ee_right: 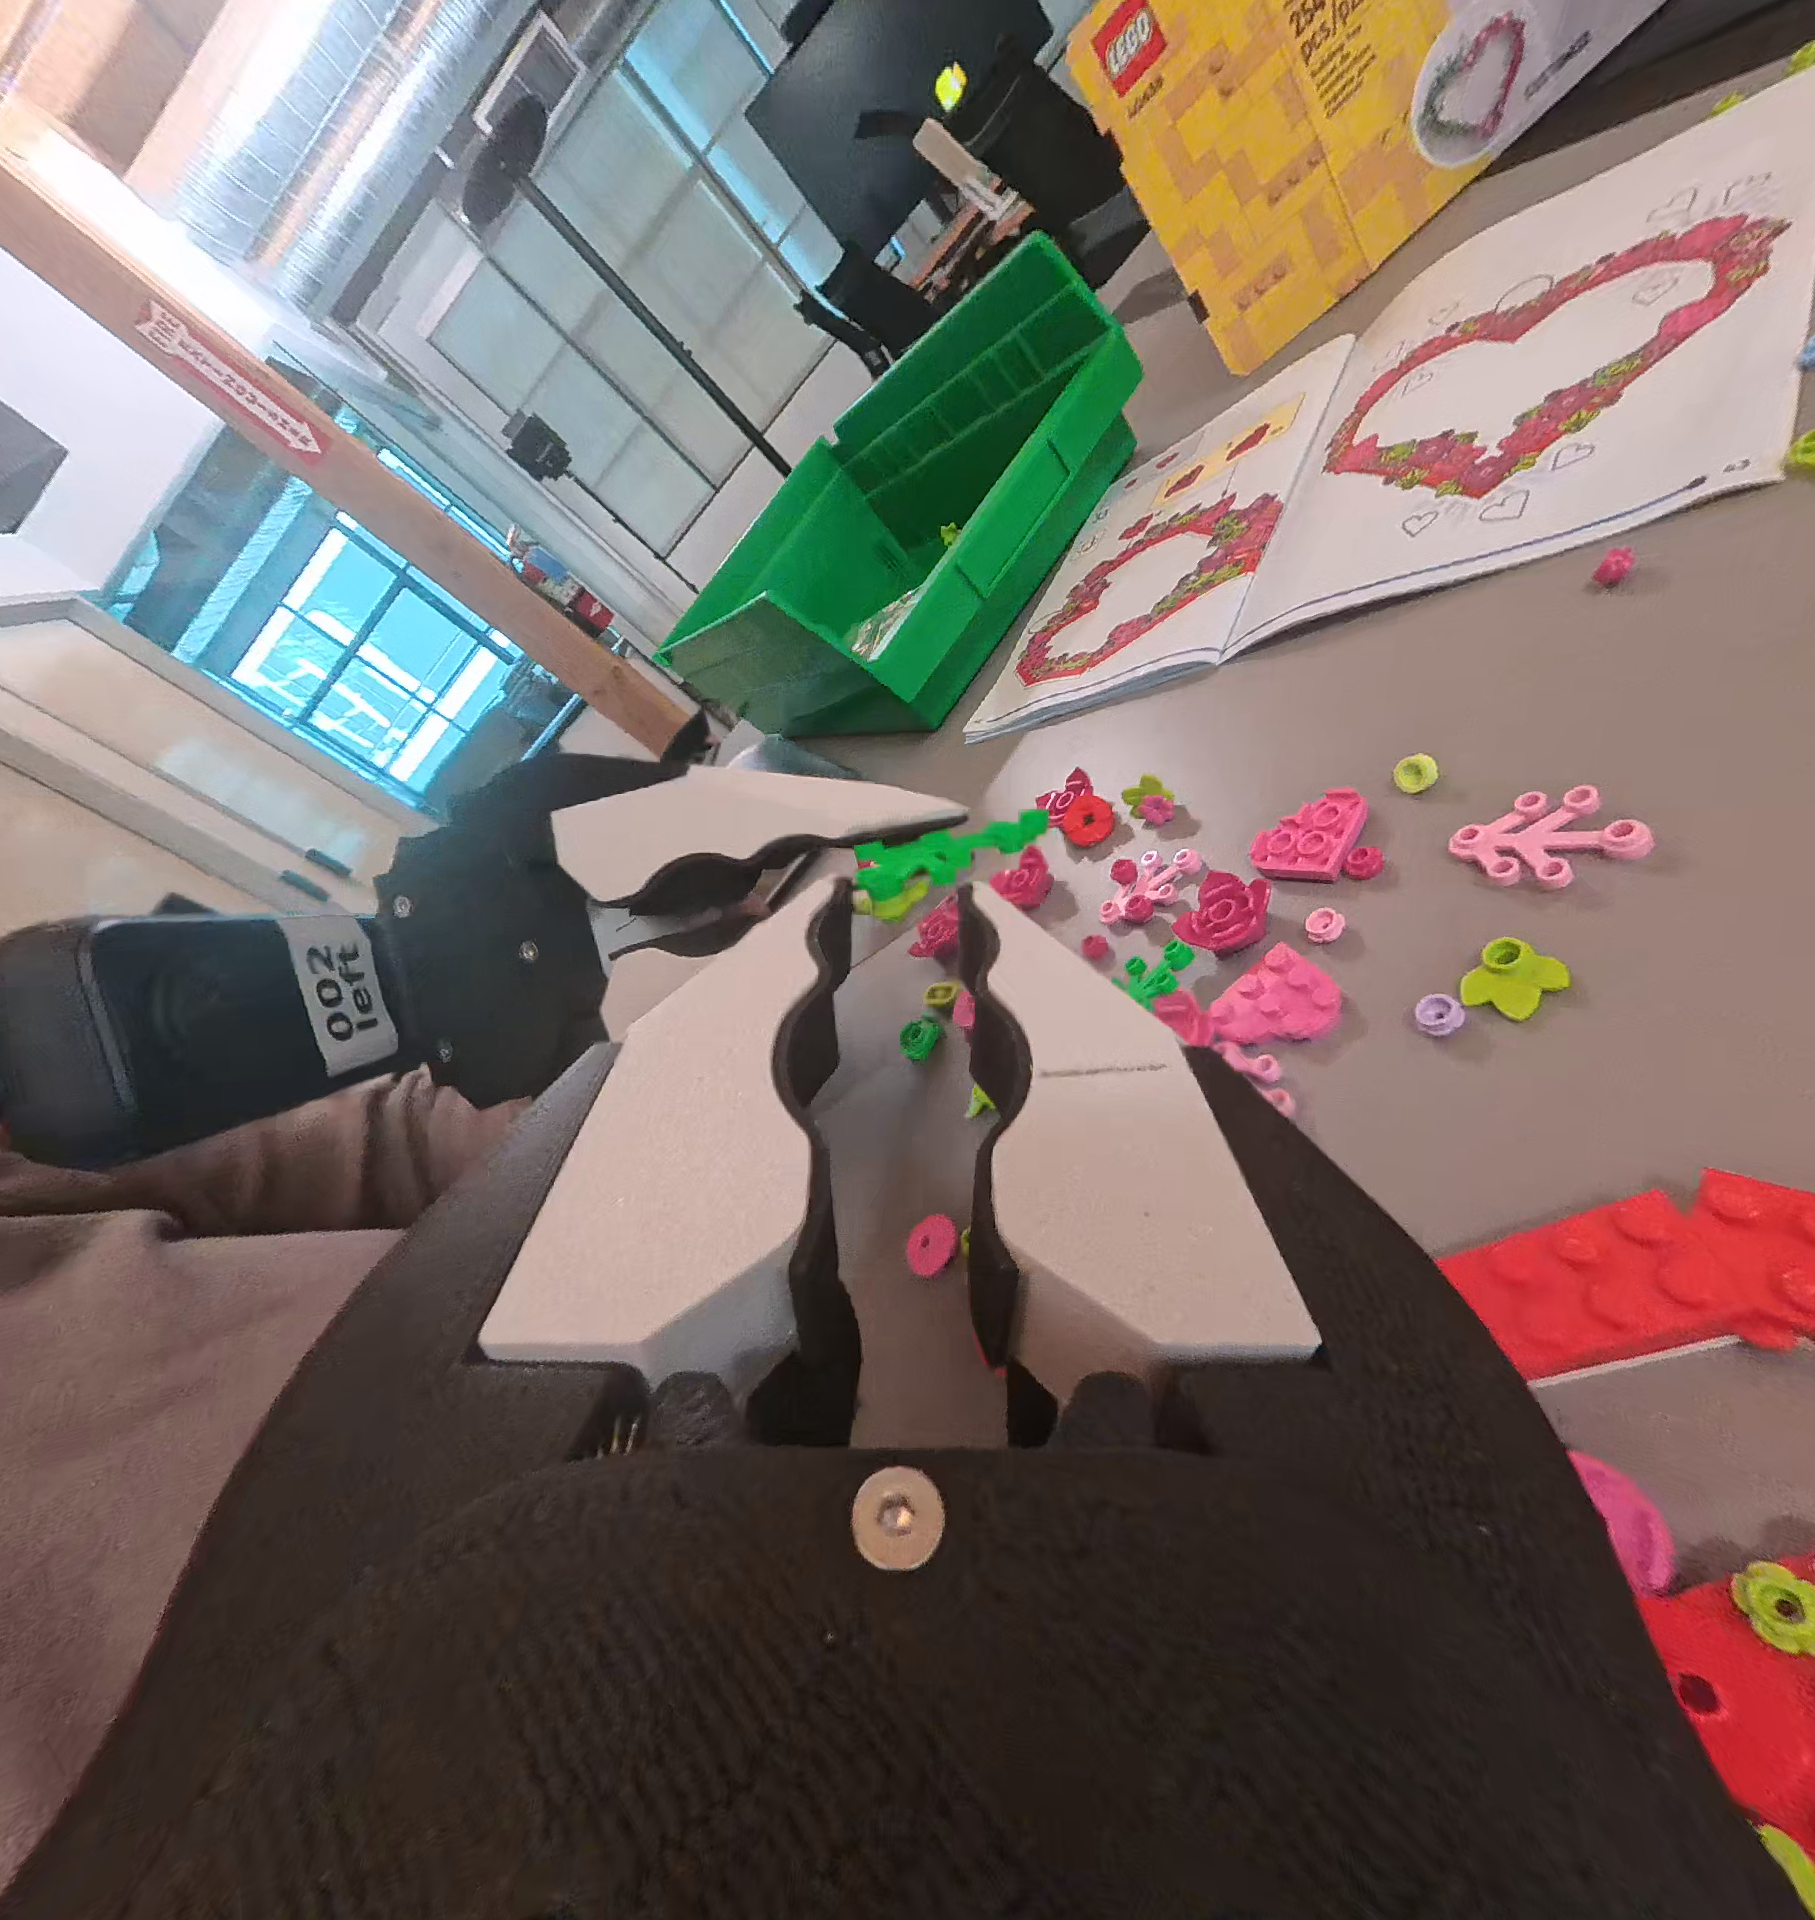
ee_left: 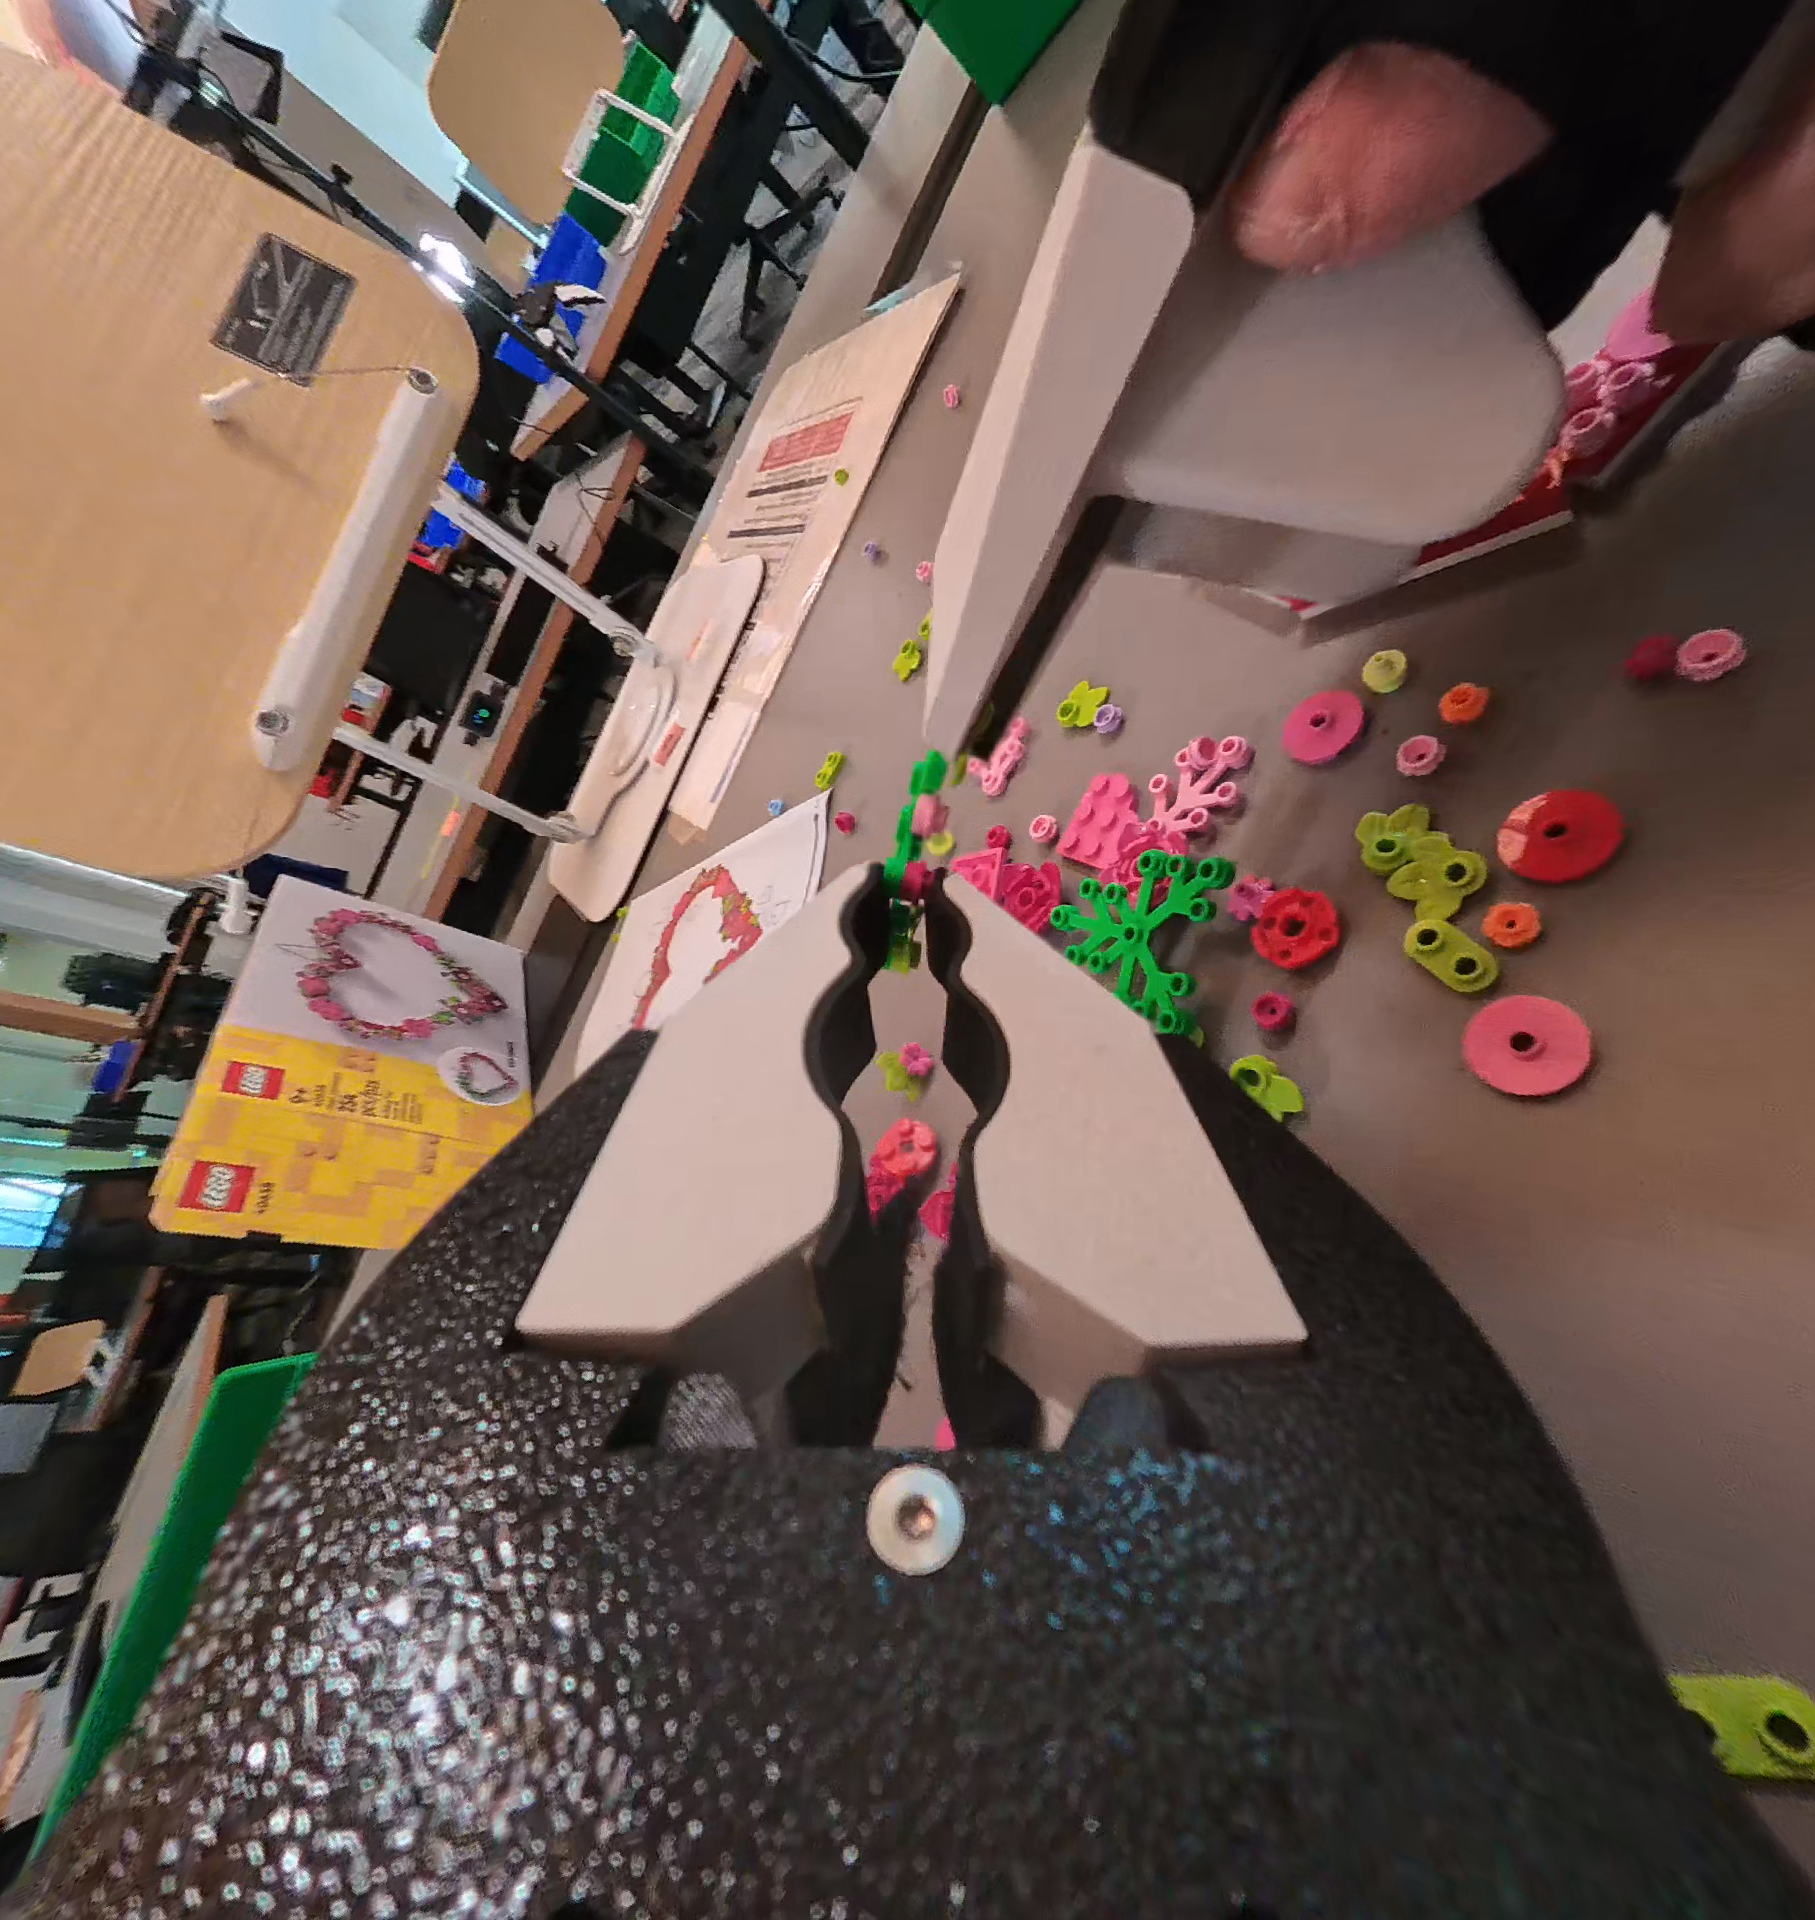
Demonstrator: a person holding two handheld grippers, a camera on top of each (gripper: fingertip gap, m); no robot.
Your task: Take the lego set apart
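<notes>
**A:** ok so what are the two grippers up to? I'm stood off to the side.

**B:** Both are tipped well over sideways. The left gripper [ee_left: 908, 899] has its tips pinched onto a green stem piece [ee_left: 913, 831] with little pink buds on it, held just above the grey table [ee_left: 1505, 1351]. The right gripper [ee_right: 903, 899] comes in across it, tips right beside that same stem [ee_right: 944, 847]. Its fingers sit a little apart, and I honestly can't tell if it has hold of anything.

**A:** And the lego set itself?

**B:** Mostly in bits. Loose pieces are spread over the table: a pink heart plate [ee_right: 1308, 836], a light pink branch [ee_right: 1552, 836], dark pink roses [ee_right: 1220, 914], a green leafy branch [ee_left: 1142, 930], red and pink round discs [ee_left: 1557, 836], lime leaves [ee_left: 1433, 883]. A red base plate [ee_right: 1661, 1299] with some flowers on it lies near the right gripper.

**A:** Anything crowding them?

**B:** An open instruction booklet [ee_right: 1505, 416], the yellow box [ee_right: 1277, 156] and a green bin [ee_right: 913, 540] lie farther back, well apart from the tips. The loose bits right under the tips are the only clutter.
</notes>
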